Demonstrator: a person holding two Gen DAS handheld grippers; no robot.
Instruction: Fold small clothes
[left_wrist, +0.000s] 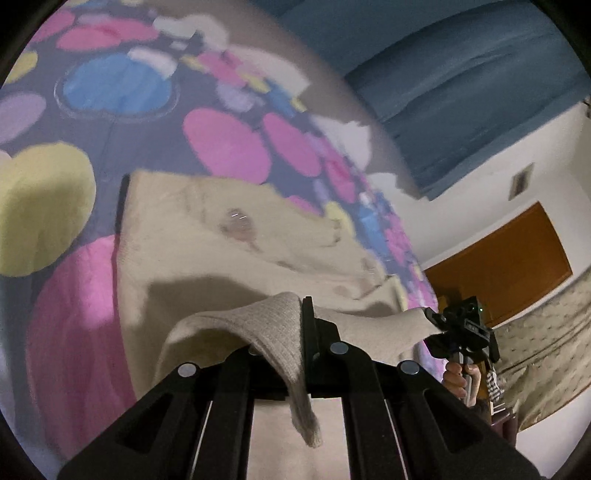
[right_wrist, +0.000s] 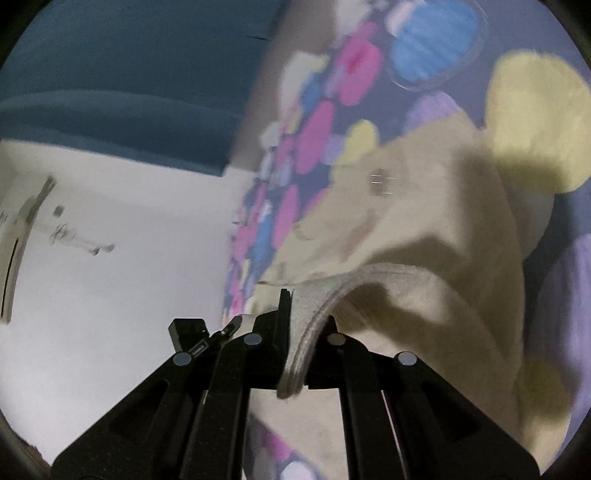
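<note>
left tongs (left_wrist: 295, 332) pinch beige garment (left_wrist: 207, 236).

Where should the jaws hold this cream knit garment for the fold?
By its ribbed hem, one corner each, coming from the near edge, as now. The left gripper and right gripper are both shut on the cream knit garment; the thick band bunches between the jaws, while the rest trails across the patterned bedspread.

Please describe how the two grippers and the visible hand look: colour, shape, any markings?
Both grippers, left gripper and right gripper, are matte black, with angular linkage bars, cut-out slots and round silver-grey rivets. Fingers are thin flat black plates. The person's bare hand grips a handle; a striped sleeve shows behind. No cables are visible.
</note>
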